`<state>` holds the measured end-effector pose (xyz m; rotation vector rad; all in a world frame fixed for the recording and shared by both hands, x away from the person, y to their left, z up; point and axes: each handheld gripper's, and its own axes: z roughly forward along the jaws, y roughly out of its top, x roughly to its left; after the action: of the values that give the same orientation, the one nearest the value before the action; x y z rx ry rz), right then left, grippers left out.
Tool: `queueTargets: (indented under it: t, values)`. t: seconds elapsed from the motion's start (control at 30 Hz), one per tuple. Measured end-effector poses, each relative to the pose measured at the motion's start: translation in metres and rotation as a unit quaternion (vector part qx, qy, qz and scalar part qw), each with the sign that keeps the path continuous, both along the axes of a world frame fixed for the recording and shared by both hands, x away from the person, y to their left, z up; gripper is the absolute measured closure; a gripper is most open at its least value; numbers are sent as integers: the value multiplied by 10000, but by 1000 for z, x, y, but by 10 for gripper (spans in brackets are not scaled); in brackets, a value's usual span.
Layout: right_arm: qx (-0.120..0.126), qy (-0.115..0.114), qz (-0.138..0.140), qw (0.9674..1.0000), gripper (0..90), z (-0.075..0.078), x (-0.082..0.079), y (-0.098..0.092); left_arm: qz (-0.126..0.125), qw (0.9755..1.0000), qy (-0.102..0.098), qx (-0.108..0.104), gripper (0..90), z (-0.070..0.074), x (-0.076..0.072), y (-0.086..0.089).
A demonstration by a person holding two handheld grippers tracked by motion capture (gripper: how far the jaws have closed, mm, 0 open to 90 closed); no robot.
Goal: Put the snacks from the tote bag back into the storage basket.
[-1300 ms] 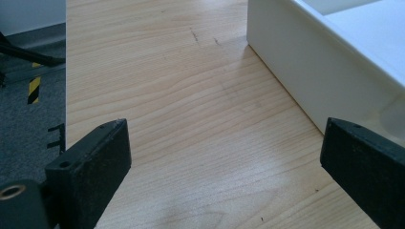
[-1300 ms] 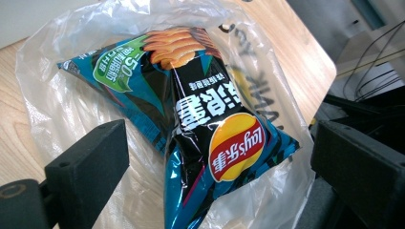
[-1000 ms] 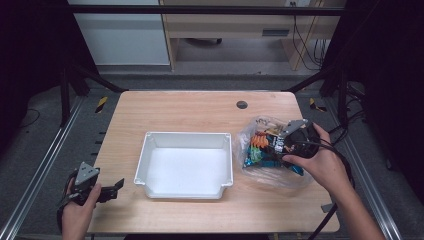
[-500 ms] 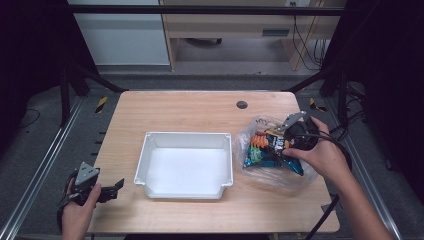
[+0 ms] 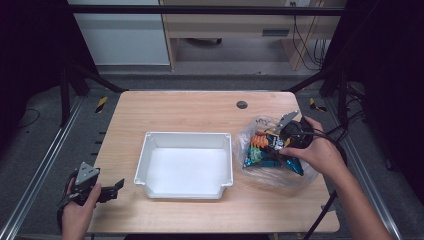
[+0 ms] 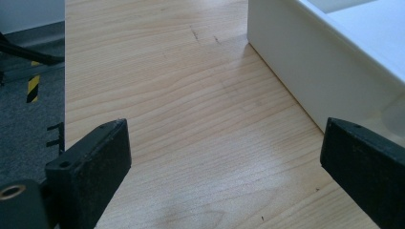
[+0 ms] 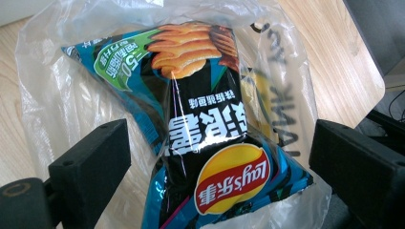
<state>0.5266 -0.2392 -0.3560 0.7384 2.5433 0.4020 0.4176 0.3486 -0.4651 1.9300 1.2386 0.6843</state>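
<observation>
My right gripper (image 5: 280,137) hangs over the clear plastic bag (image 5: 295,175) at the right side of the wooden table (image 5: 190,112), and its jaws stand wide apart, holding nothing. In the right gripper view the two black jaws frame the chip packet (image 7: 210,143) that lies inside the bag: a black and blue Lay's packet with a red and yellow logo near me and a picture of orange ridged chips at its far end. The packet sits between my jaws, though I cannot tell whether either jaw touches the plastic. A second packet, blue with a green patch (image 7: 112,62), lies partly under the first, toward the left of that view. The bag carries dark printed lettering on its right side, and its film is crumpled around both packets. My left gripper (image 5: 107,190) rests low at the near left corner of the table, held in my left hand (image 5: 77,212), well apart from the bag. Its jaws are spread wide too, with bare wood between them. Just to the right of that gripper stands the white tray (image 6: 305,71), empty, in the middle of the table, its near wall close beside my right-hand jaw. A small dark round spot (image 5: 242,105) sits on the table's far side.
</observation>
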Motion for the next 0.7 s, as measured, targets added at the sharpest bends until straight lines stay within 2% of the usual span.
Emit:
queueTargets:
  t: [0.7]
  values:
    - [-7, 81, 94, 9999, 73, -6, 8, 1, -42, 10000, 28, 9, 29, 0, 0, 0]
